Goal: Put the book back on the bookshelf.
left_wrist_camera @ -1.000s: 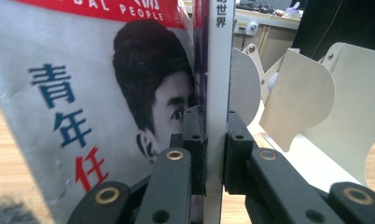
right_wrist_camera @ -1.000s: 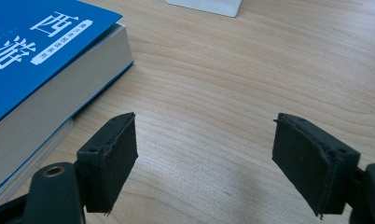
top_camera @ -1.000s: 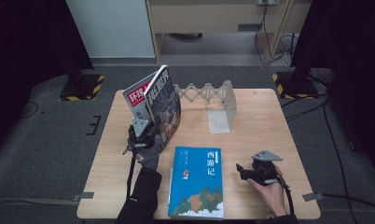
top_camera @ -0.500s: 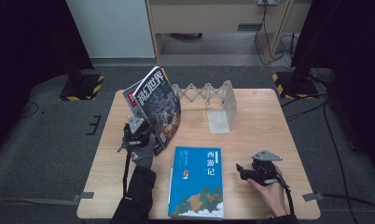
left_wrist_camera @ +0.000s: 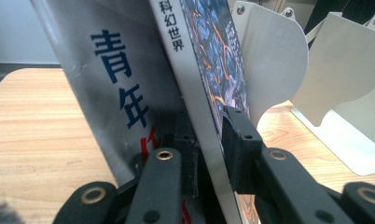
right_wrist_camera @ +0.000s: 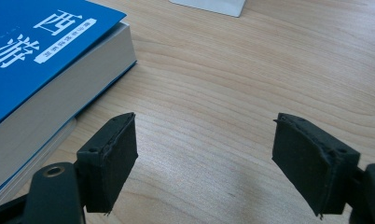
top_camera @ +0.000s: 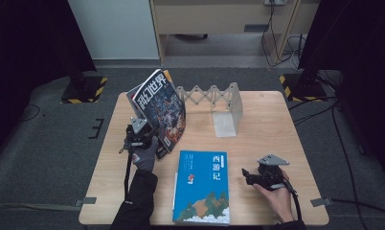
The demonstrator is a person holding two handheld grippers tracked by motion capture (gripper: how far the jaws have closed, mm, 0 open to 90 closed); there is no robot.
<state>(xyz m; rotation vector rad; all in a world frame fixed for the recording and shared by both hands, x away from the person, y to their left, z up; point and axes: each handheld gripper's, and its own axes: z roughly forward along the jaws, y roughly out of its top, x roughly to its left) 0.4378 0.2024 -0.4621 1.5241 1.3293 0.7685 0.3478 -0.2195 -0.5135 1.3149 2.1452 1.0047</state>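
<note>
Since a second ago you've tipped the magazine (top_camera: pixel 159 108) further upright against the white bookend rack (top_camera: pixel 227 103); its long axis rises steeply, top leaning back-left; your left gripper (left_wrist_camera: pixel 209 140), jaws just easing open, clamps its bottom edge; right gripper (right_wrist_camera: pixel 204 158) rests gaping, empty, beside the blue book (top_camera: pixel 203 184).

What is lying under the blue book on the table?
Under the blue book a second, thinner book's pale page edge shows along its side. Its cover and title are hidden by the blue book; elsewhere only the wooden table shows.
</note>
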